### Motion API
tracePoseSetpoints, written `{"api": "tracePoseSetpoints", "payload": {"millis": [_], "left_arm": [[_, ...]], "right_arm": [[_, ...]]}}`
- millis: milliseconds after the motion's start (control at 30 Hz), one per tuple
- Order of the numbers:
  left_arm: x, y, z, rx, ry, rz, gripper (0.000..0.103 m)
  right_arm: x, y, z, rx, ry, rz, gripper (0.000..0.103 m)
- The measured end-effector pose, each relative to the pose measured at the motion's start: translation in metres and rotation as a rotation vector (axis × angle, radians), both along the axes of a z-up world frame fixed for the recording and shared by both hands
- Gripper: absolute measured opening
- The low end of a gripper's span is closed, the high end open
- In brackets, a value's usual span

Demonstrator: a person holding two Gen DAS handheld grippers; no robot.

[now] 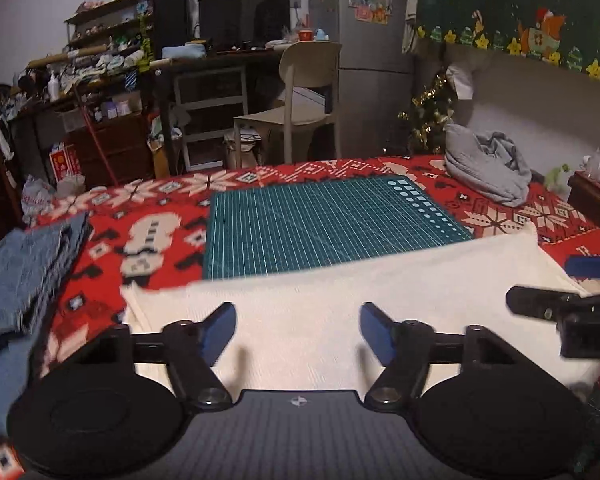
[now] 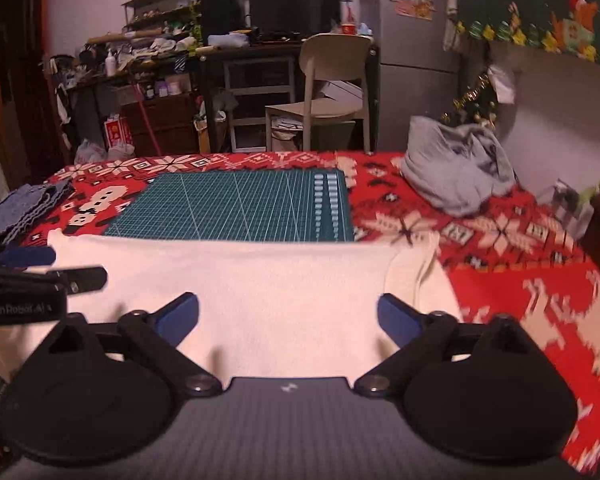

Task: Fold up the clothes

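Observation:
A white garment lies flat across the near part of the red patterned tablecloth, its far edge overlapping the green cutting mat. My left gripper hovers open over the garment's near half, nothing between its blue pads. My right gripper is also open above the same white garment, whose folded right edge shows by the right finger. Each gripper appears at the side of the other's view: the right gripper and the left gripper.
Folded blue denim lies at the left of the table. A crumpled grey garment sits at the far right, seen as the grey heap too. Beyond the table stand a chair, cluttered shelves and a desk.

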State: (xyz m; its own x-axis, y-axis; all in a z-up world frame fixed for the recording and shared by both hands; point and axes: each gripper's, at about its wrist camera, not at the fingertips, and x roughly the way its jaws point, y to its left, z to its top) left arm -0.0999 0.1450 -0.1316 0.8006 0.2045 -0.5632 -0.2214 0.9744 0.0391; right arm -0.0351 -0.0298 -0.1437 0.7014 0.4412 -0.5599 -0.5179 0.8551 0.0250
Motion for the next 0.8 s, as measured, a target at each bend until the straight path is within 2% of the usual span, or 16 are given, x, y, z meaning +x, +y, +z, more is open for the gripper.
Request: {"api": "tracePoseSetpoints", "payload": {"millis": [67, 133, 233, 300, 400, 467, 567, 800], "left_arm": [[0.014, 0.006, 0.000, 0.002, 0.024, -0.001, 0.044], [0.029, 0.011, -0.003, 0.011, 0.059, 0.008, 0.042], [0.047, 0.015, -0.009, 0.034, 0.107, 0.019, 0.043], [0.059, 0.018, -0.013, 0.050, 0.139, 0.026, 0.048], [0.062, 0.023, -0.018, 0.052, 0.147, 0.057, 0.065], [0.059, 0.026, -0.020, 0.046, 0.142, 0.084, 0.083], [0.049, 0.033, -0.021, 0.000, 0.131, 0.081, 0.086], [0.023, 0.024, -0.022, 0.000, 0.126, 0.070, 0.087]], "right_arm": [[0.012, 0.004, 0.004, -0.014, -0.006, 0.008, 0.081], [0.027, 0.009, 0.005, -0.028, 0.006, 0.002, 0.074], [0.051, 0.021, 0.006, -0.036, 0.020, -0.007, 0.073], [0.063, 0.029, 0.001, -0.058, 0.039, -0.002, 0.075], [0.079, 0.040, -0.010, -0.097, 0.076, 0.005, 0.080], [0.081, 0.039, -0.019, -0.113, 0.099, 0.000, 0.086], [0.073, 0.034, -0.025, -0.117, 0.089, 0.004, 0.089], [0.045, 0.019, -0.031, -0.121, 0.051, 0.019, 0.089]]}}
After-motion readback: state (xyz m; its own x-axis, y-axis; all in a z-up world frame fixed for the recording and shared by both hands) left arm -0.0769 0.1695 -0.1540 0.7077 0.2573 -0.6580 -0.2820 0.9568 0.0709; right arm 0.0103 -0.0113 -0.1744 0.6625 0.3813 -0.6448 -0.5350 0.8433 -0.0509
